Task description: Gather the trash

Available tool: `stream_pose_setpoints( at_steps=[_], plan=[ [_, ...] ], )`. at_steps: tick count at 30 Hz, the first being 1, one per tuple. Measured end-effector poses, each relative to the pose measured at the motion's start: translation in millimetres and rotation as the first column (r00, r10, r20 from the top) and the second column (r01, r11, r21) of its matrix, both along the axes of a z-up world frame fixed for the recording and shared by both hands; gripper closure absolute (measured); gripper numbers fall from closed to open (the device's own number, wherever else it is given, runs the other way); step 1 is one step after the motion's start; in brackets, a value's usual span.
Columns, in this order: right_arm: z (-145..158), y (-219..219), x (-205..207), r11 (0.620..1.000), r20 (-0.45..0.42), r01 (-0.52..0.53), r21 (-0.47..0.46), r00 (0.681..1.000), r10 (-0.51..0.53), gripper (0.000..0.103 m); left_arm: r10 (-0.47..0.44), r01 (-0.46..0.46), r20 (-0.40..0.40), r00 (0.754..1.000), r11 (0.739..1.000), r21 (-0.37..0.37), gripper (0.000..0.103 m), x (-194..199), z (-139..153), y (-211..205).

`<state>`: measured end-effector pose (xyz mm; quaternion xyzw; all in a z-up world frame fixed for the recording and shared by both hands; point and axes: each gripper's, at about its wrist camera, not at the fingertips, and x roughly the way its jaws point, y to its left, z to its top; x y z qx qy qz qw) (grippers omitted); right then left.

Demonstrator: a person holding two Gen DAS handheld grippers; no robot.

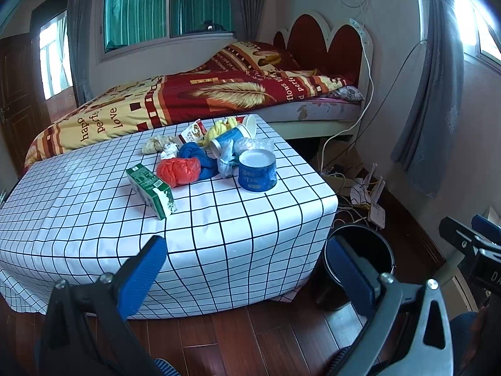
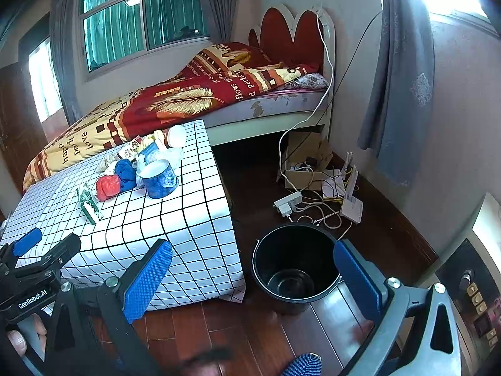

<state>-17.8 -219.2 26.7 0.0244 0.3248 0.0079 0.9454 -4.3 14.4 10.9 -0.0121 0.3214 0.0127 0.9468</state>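
Note:
Trash lies in a pile on a low table with a white checked cloth (image 1: 219, 219): a green carton (image 1: 150, 189), a red bag (image 1: 178, 170), a blue rag (image 1: 195, 156), a blue tub (image 1: 257, 170), a tipped blue cup (image 1: 230, 139), crumpled paper (image 1: 156, 144) and a clear plastic bag (image 1: 250, 145). A black bucket (image 2: 294, 263) stands on the floor right of the table and looks empty. My left gripper (image 1: 247, 266) is open and empty, in front of the table. My right gripper (image 2: 253, 269) is open and empty, near the bucket. The pile also shows in the right wrist view, with the blue tub (image 2: 159, 180).
A bed with a red and yellow quilt (image 1: 188, 94) stands behind the table. A power strip (image 2: 288, 203), a router (image 2: 352, 202), cables and a cardboard box (image 2: 308, 163) lie on the wood floor by the wall. Grey curtains (image 2: 397, 94) hang at right.

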Motion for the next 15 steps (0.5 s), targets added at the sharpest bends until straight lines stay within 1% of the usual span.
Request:
stream_pose_setpoints(
  at_steps=[15],
  plan=[
    [-0.1, -1.0, -0.5, 1.000, -0.002, 0.000, 0.002, 1.000, 0.000, 0.000, 0.001, -0.001, 0.000, 1.000, 1.000, 0.002, 0.000, -1.1, -0.4, 0.3]
  ],
)
